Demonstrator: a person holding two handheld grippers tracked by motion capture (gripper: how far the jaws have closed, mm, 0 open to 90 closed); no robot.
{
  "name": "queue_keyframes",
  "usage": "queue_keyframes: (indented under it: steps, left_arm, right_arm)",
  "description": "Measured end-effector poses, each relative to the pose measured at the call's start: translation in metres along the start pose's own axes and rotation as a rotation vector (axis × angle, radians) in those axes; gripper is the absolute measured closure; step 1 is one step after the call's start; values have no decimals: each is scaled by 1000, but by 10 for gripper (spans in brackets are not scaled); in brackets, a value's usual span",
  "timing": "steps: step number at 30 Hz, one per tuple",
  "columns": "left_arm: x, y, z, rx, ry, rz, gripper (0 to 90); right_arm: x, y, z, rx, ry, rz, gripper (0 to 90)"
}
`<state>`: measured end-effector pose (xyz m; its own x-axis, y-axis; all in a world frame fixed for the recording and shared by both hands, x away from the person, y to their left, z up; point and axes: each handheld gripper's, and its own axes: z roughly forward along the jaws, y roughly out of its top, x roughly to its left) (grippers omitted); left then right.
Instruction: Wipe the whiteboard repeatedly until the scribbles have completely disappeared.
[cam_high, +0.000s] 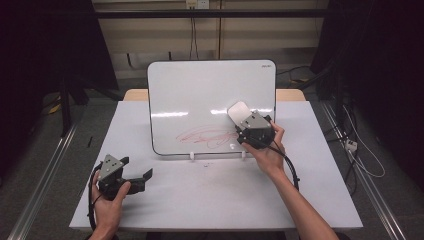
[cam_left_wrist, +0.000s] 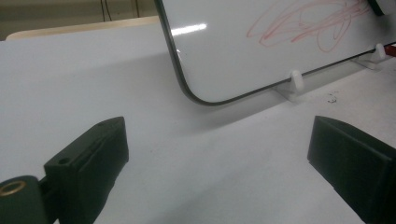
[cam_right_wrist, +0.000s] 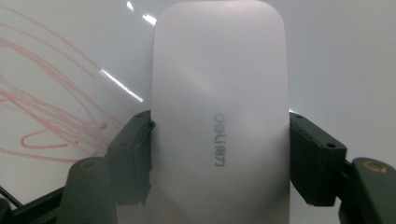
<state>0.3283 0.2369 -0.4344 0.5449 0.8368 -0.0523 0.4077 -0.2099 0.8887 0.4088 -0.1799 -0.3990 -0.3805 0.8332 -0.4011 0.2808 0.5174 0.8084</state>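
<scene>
A whiteboard (cam_high: 200, 90) stands tilted on small white feet on the table, with a red scribble (cam_high: 207, 135) low on its face. My right gripper (cam_high: 246, 125) is shut on a white eraser (cam_high: 238, 113), held against the board just right of the scribble. In the right gripper view the eraser (cam_right_wrist: 219, 116) sits between both jaws, with the red scribble (cam_right_wrist: 51, 121) at its left. My left gripper (cam_high: 141, 180) rests open on the table at the front left, nothing between its jaws. Its own view shows the board's lower corner (cam_left_wrist: 201, 95) and the scribble (cam_left_wrist: 308, 25).
The white table (cam_high: 215, 195) carries the board on two white feet (cam_high: 192, 156). A small dark speck (cam_left_wrist: 332, 98) lies on the table near the board. A rail (cam_high: 45, 175) runs along the floor at the left, and cables (cam_high: 360, 150) lie at the right.
</scene>
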Motion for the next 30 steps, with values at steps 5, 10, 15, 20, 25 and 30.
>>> queue_keyframes:
  steps: [5,10,15,20,25,30]
  left_arm:
    - [0,0,-1,-9,5,-13,52]
    - [0,0,-1,-8,2,-4,52]
    - [1,0,0,-6,5,-9,52]
    - [-1,1,1,-7,1,-8,52]
    - [-1,1,3,-7,1,-9,52]
    - [-1,1,4,0,-5,-2,52]
  right_arm:
    - [4,1,-1,8,-20,-17,320]
    - [7,1,0,11,-27,-11,320]
    - [15,0,0,12,-22,-9,320]
    - [23,0,0,14,-16,-16,320]
    - [32,-1,0,17,7,-36,320]
    - [43,0,1,24,25,-78,320]
